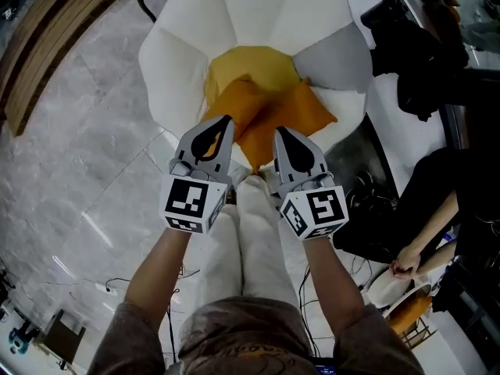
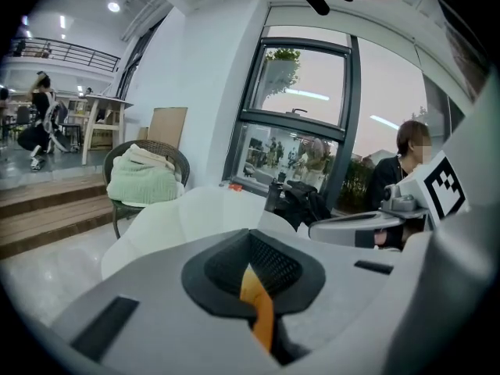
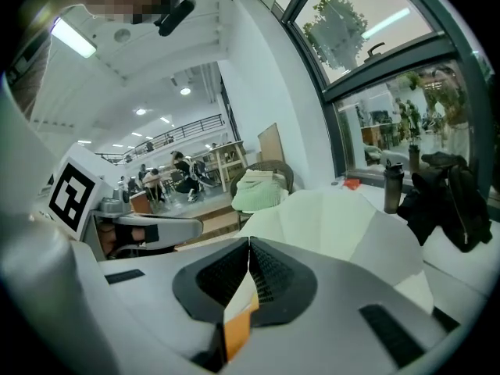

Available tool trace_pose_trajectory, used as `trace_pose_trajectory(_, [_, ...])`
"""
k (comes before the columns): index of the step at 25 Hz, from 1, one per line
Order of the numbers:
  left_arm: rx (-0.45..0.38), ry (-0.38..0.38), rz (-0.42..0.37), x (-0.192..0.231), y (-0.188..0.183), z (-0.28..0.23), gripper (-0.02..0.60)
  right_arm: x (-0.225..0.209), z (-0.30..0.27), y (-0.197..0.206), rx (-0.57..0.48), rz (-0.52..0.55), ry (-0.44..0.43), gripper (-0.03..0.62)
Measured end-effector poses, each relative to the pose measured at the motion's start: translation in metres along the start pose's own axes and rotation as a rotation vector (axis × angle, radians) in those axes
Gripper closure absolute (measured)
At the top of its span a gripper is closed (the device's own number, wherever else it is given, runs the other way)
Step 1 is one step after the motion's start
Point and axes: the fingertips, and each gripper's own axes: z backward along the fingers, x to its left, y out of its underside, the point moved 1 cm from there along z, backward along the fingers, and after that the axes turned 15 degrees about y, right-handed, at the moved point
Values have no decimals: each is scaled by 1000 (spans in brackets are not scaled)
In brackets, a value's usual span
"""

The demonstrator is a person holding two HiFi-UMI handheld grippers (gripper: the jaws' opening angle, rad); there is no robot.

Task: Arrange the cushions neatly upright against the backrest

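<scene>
On the white chair [image 1: 180,61], head view only — two orange cushions [image 1: 269,116]

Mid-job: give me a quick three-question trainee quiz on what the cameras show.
1. True or false: the left gripper grips a cushion.
2. The orange cushions: A lie on the chair seat; B stand upright against the backrest; C lie on the floor.
3. Fill in: the right gripper's jaws are ____.
Key: 1 false; 2 A; 3 shut.
</scene>
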Motion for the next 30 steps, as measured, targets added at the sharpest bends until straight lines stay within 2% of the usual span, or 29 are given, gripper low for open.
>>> trace_pose_trajectory(7, [49,5,21,8,46,-12,577,-6,-18,35,34,-5,7,575])
trace_pose_trajectory(19, [118,-11,-37,31,69,-44,577,-10,-21,55,72,-22,6,576])
trace_pose_trajectory(30, [274,-6,42,84,129,-107,577,-18,-32,73,114,-33,-10,576])
